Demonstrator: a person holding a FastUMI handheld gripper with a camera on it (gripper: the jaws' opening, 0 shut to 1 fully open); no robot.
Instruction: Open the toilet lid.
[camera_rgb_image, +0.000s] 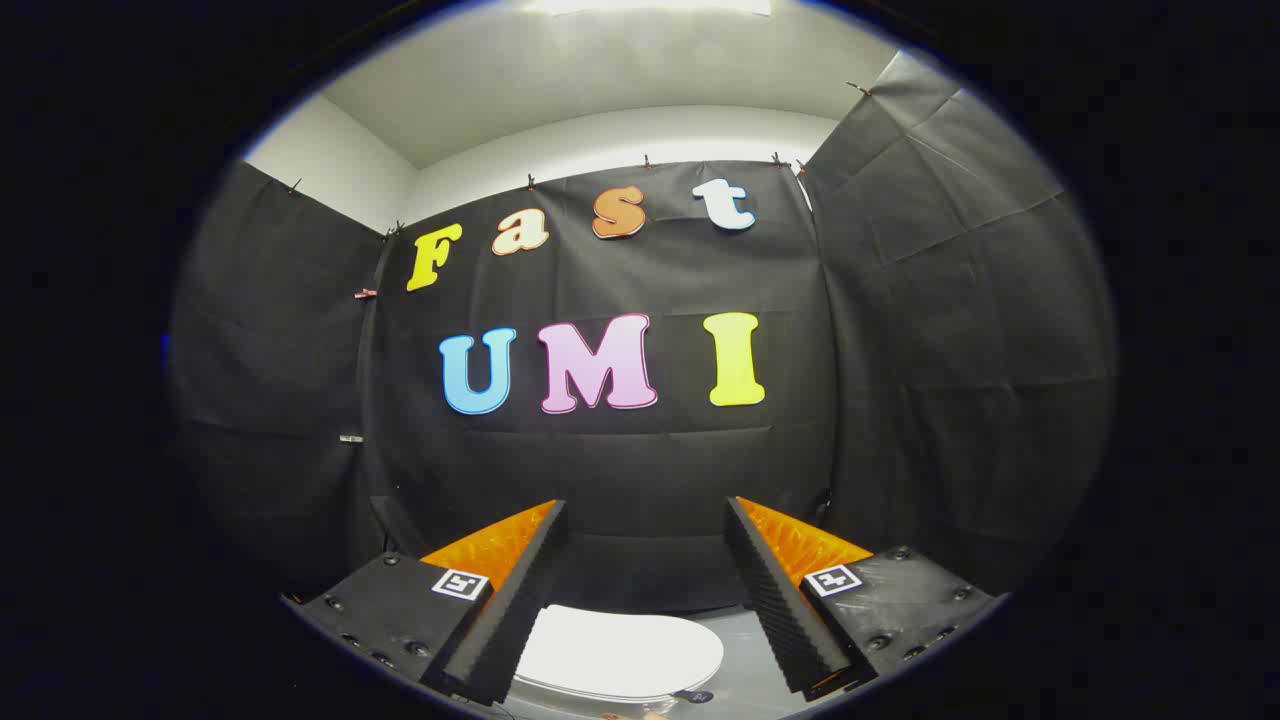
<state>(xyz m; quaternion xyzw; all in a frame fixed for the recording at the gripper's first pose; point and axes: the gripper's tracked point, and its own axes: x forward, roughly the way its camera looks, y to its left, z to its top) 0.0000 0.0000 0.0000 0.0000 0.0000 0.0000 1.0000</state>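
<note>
A white toilet lid (620, 652) lies flat and closed on its seat, low down between my two fingers and below them. My gripper (645, 520) is held above the toilet with its fingers spread wide apart and nothing between them. The fingertips point at the black back wall, well above the lid. The lid's near edge and the bowl under it are hidden.
Black cloth walls (650, 470) close in the booth at the back and on both sides. A grey floor (745, 660) shows to the right of the lid. A small dark object (697, 695) sits by the lid's right edge.
</note>
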